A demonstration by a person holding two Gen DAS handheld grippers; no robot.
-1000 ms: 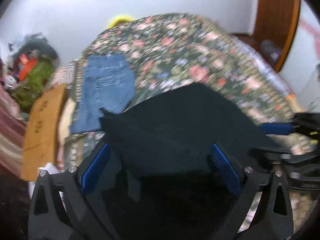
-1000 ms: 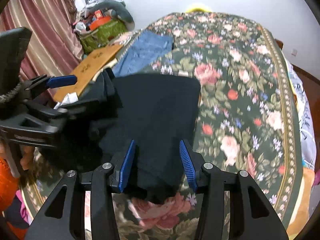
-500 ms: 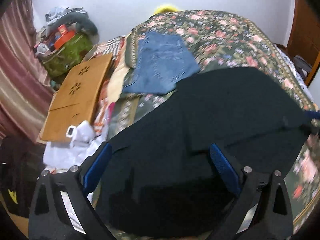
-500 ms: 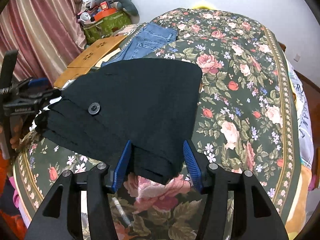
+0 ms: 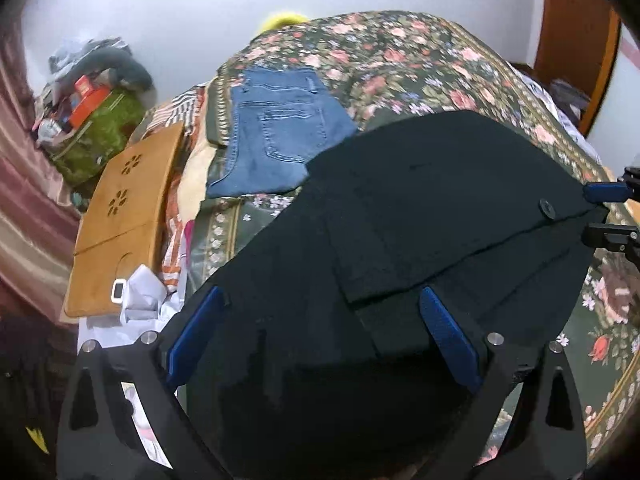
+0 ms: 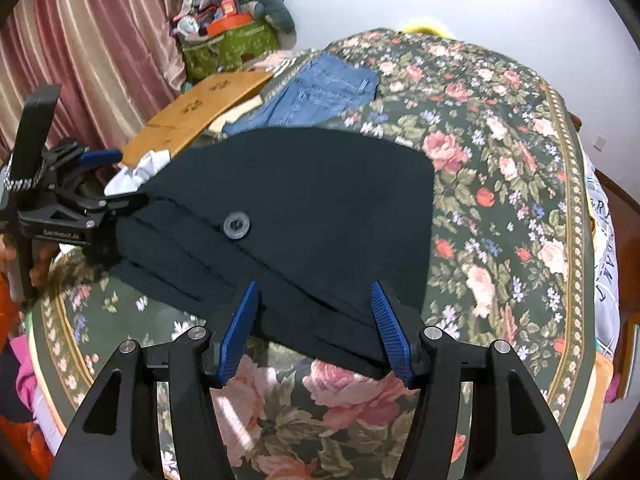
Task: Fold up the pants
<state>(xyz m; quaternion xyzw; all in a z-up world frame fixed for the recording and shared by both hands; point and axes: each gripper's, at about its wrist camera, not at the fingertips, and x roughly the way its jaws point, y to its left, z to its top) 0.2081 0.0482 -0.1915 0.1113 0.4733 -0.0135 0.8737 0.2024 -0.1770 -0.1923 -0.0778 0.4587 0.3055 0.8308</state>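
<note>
The black pants (image 6: 312, 208) lie folded in layers on the floral bedspread (image 6: 500, 184), waist button (image 6: 237, 225) facing up. My right gripper (image 6: 316, 296) is open, its blue pads either side of the near edge of the stack. My left gripper (image 5: 320, 308) is open over the pants (image 5: 420, 216) at the left end; it shows from the side in the right wrist view (image 6: 120, 200), touching that end. The right gripper's fingers (image 5: 604, 192) show at the right edge of the left wrist view.
Folded blue jeans (image 6: 320, 92) lie further back on the bed. A wooden lap board (image 5: 124, 216), white cloth (image 5: 140, 296) and a pile of bags (image 6: 228, 40) sit off the bed's left side. A striped curtain (image 6: 88, 40) hangs at left.
The pants went from hanging lifted and bunched to lying flat and spread on the bed. Both grippers opened wider and drew back to the stack's edges.
</note>
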